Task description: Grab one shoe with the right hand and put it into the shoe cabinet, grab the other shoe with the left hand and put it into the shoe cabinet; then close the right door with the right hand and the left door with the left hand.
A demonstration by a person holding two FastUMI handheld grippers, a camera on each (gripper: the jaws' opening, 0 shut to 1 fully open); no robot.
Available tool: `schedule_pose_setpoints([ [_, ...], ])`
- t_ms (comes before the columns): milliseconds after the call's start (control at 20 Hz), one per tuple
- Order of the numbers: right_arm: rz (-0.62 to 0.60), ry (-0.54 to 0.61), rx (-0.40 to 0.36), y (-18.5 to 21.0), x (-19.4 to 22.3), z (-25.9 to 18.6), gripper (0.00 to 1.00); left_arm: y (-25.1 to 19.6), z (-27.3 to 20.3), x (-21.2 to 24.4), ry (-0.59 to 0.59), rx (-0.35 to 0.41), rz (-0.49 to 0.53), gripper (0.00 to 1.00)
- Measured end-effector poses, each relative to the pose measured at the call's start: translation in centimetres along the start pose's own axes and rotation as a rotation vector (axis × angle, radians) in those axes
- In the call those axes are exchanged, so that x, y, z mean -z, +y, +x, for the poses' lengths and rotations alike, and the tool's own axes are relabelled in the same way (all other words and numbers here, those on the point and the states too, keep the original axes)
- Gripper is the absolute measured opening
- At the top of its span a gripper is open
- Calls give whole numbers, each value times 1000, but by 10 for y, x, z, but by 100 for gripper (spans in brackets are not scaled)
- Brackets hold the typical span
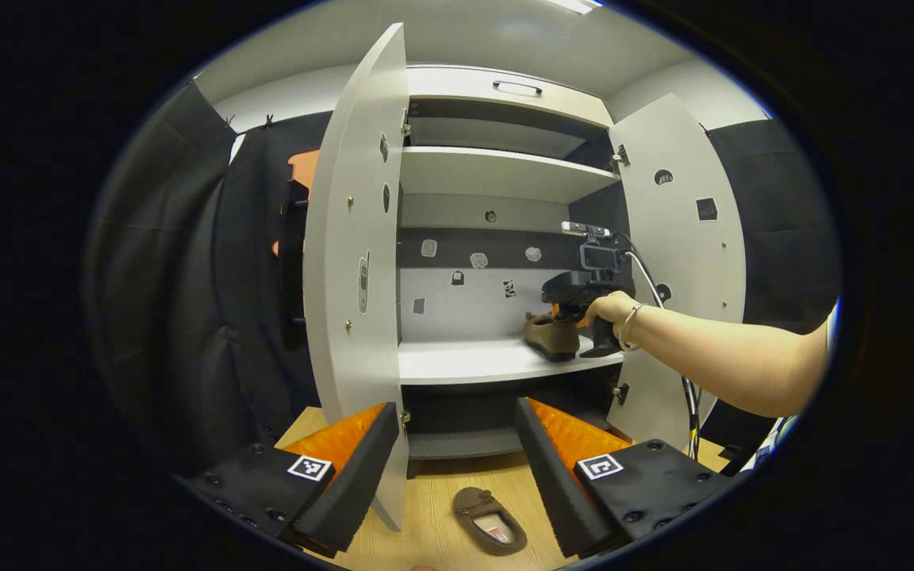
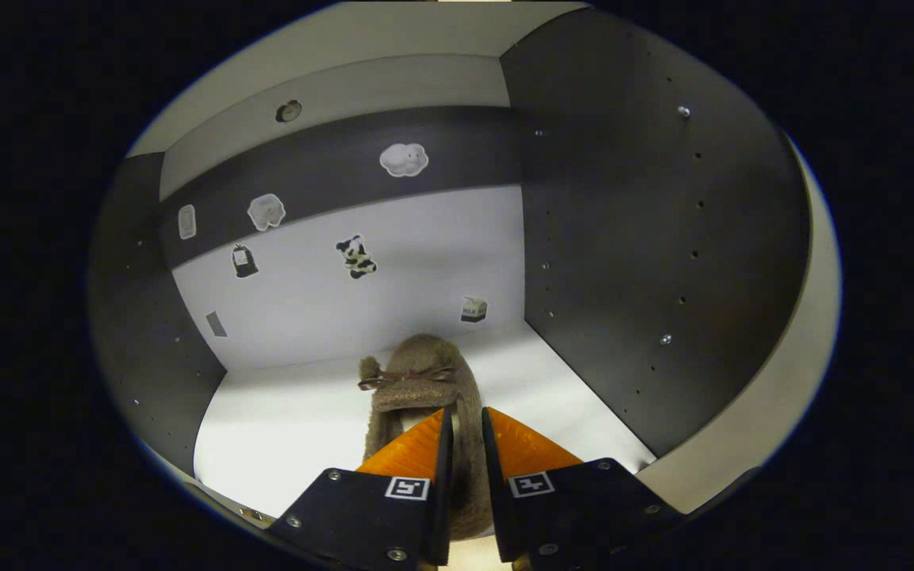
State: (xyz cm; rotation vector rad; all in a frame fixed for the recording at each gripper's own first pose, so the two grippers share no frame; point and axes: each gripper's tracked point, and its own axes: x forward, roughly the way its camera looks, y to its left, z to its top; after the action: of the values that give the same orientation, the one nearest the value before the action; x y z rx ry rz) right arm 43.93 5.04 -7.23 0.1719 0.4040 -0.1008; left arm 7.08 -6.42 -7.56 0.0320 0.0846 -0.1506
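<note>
First slipper (image 2: 425,388): on the cabinet shelf (image 2: 282,420), right gripper (image 2: 463,444) jaws pinched on its side wall.
Second slipper (image 1: 491,519): on the floor, between the wide-open left gripper (image 1: 457,452) jaws.
Left: release, second slipper, both doors (image 1: 358,238).

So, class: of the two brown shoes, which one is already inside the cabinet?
The shoe on the cabinet shelf, pinched at its side by the right tongs. The other shoe lies on the wooden floor below the open left tongs.
</note>
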Motion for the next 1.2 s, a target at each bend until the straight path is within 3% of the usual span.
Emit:
schedule_pose_setpoints([
  [100, -18, -61, -37, 4, -6, -32, 23, -3, 4, 1, 2, -5, 2, 96],
  [200, -52, -124, -68, 5, -6, -70, 43, -6, 8, 6, 13, -10, 2, 97],
  [250, -66, -155, -84, 3, -4, -92, 42, -7, 12, 9, 18, -14, 1, 97],
  [300, -81, -184, -96, 1, -2, -112, 57, -8, 14, 11, 23, -20, -3, 97],
  [400, -98, -230, -120, -6, 6, -151, 70, -8, 18, 17, 27, -39, -9, 96],
  [600, -119, -327, -139, -31, 21, -225, 86, -17, 29, 39, 37, -53, -4, 97],
  [900, -119, -328, -207, -65, 61, -290, 92, -22, 41, 109, 137, -117, 11, 97],
  [1200, -145, -355, -199, -105, 73, -315, 93, -26, 46, 210, 326, -139, 62, 97],
])
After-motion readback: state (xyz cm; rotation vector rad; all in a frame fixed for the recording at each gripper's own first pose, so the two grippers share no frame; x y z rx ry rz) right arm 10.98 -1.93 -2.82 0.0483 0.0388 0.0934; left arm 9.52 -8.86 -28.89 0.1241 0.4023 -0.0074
